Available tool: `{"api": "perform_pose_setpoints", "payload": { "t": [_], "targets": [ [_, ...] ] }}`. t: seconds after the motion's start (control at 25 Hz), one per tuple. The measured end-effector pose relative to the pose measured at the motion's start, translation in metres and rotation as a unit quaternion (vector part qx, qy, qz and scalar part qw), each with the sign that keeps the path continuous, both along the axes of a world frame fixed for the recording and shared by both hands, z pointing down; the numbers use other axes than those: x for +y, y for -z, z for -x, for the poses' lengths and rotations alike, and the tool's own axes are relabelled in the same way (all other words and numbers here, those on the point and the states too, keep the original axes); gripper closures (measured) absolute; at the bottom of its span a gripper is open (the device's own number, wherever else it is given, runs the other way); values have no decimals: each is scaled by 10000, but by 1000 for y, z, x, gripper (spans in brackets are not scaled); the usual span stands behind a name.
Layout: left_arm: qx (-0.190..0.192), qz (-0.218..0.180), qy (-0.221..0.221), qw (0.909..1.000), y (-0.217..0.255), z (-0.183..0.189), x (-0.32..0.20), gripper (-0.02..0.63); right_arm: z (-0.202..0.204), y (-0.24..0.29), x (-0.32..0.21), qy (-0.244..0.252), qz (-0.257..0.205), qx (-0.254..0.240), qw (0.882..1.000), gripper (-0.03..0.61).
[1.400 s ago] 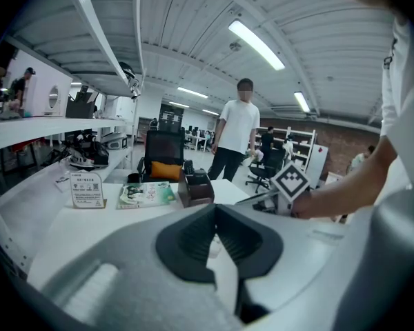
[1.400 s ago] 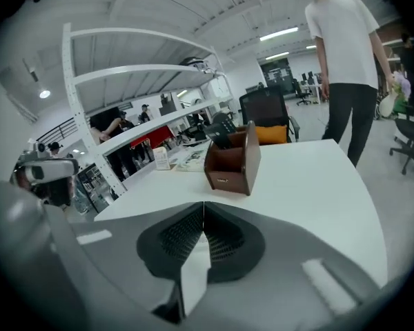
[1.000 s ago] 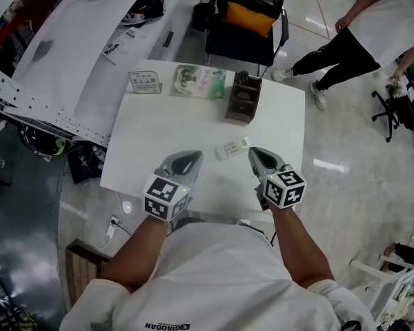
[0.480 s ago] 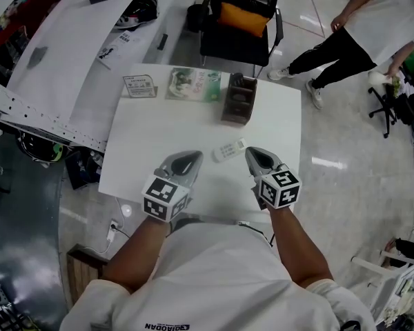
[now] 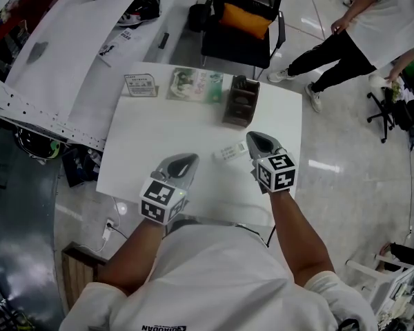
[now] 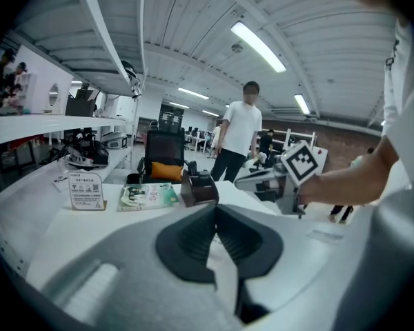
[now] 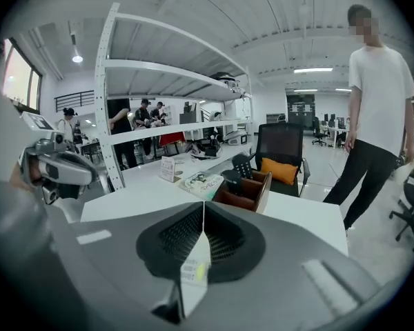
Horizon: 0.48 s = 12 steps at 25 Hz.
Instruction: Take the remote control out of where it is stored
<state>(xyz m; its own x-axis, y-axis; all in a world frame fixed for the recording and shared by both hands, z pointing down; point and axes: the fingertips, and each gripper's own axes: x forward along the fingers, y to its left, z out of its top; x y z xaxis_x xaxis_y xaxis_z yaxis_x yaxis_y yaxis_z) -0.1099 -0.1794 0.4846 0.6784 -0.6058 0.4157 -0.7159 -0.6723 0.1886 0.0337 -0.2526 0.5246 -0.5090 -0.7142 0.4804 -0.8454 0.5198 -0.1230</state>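
Jaws pressed together, empty, on both left gripper point(image 5: 185, 161) and right gripper point(image 5: 257, 141). Small white plastic remote control point(image 5: 231, 150) lies flat on the white rectangular table point(image 5: 162, 133), just beside the right gripper, near the brown compartmented desk organiser point(image 5: 240, 101).

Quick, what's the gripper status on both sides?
Left gripper: closed, empty.
Right gripper: closed, empty; the white rectangular remote control lies on the white table by its tip.

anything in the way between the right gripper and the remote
Nothing visible does. The remote lies flat on the white table right beside the right gripper, whose jaws are shut; the brown holder stands farther back.
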Motion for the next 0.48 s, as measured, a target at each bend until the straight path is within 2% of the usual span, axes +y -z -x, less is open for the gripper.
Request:
{"api": "perform_pose_setpoints", "payload": {
  "t": [0.16, 0.48],
  "targets": [
    [-14, 49, 65, 10000, -4, 7, 0, 612, 1, -5, -28, 63, -37, 154, 9999, 554],
    [57, 140, 260, 9995, -8, 23, -6, 612, -5, -13, -77, 278, -248, 1105, 9932, 492]
  ]
}}
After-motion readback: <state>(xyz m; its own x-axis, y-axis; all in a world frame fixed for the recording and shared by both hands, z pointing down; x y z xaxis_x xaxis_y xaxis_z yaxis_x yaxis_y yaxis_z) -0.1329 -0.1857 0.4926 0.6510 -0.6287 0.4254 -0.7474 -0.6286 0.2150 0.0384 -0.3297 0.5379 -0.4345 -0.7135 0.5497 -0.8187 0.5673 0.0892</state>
